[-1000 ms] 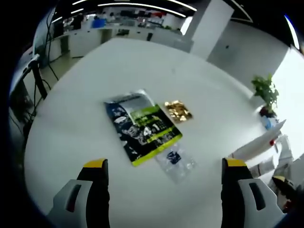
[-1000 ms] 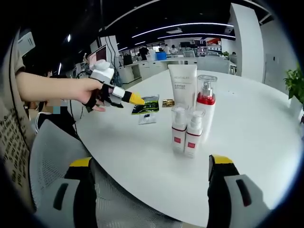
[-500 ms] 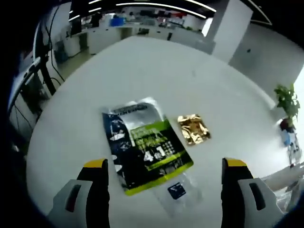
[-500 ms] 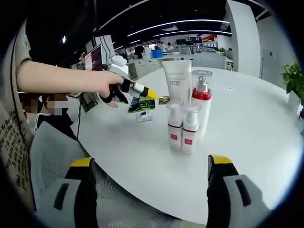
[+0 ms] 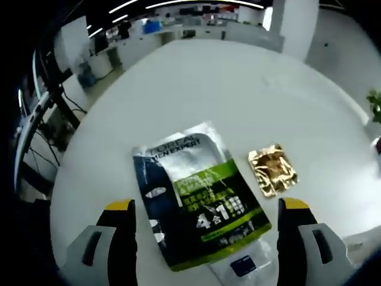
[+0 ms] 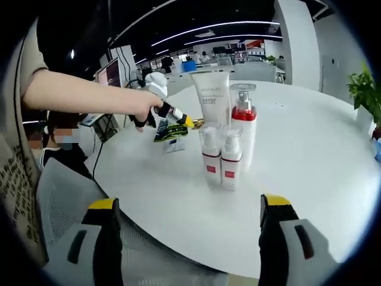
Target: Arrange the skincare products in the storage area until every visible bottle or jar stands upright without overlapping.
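Note:
In the left gripper view, a dark and green face-mask sachet [image 5: 199,199] lies flat on the white table [image 5: 238,89], with a gold foil sachet [image 5: 272,171] beside it and a small clear sachet [image 5: 243,266] below it. My left gripper [image 5: 205,238] hovers open just above the green sachet. In the right gripper view, a white tube [image 6: 211,98], a red-collared pump bottle [image 6: 242,128] and two small pump bottles [image 6: 220,156] stand upright together. My right gripper [image 6: 187,238] stands open at the table's near edge. The left gripper [image 6: 172,116] is held over the sachets [image 6: 169,132].
A mesh chair [image 6: 65,202] sits below the table edge in the right gripper view. A potted plant [image 6: 363,89] stands at the far right. Desks and monitors fill the office behind. Bare tabletop [image 6: 309,155] stretches right of the bottles.
My left gripper has moved closer to the green sachet, which now looks larger. In the right gripper view the hand with the left gripper has reached further over the sachets.

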A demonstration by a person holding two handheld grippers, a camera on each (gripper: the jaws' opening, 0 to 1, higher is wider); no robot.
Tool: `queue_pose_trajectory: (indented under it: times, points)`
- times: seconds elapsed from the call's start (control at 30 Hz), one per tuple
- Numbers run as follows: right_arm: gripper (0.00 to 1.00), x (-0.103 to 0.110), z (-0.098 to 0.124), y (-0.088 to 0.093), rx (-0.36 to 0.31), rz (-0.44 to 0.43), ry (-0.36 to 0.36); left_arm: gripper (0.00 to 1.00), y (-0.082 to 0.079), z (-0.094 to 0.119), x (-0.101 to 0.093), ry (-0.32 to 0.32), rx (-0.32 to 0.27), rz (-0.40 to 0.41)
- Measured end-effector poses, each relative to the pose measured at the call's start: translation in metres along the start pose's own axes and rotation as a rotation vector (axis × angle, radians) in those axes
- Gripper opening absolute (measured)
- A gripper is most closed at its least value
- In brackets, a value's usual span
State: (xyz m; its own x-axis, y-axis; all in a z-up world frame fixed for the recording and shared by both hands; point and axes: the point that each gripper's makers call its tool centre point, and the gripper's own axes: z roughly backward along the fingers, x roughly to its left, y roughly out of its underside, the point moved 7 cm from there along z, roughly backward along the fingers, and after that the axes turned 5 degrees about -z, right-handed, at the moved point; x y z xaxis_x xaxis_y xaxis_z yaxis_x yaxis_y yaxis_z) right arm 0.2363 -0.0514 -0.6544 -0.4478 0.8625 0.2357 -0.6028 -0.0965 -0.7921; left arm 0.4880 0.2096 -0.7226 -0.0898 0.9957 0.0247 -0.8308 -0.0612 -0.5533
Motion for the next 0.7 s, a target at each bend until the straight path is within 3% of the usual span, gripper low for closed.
queue_pose_trajectory:
  times: [0.13, 0.37, 0.7]
  points:
    - [0.97, -0.001, 0.0, 0.0, 0.004, -0.004, 0.004, 0.97, 0.002, -0.006, 0.001, -0.015, 0.022, 0.022]
    - [0.97, -0.002, 0.0, 0.001, 0.006, -0.011, 0.007, 0.96, 0.003, -0.004, 0.0, -0.02, 0.001, 0.014]
    - [0.97, -0.001, 0.0, 0.001, 0.009, -0.012, 0.006, 0.77, 0.004, 0.0, 0.013, -0.011, -0.059, -0.008]
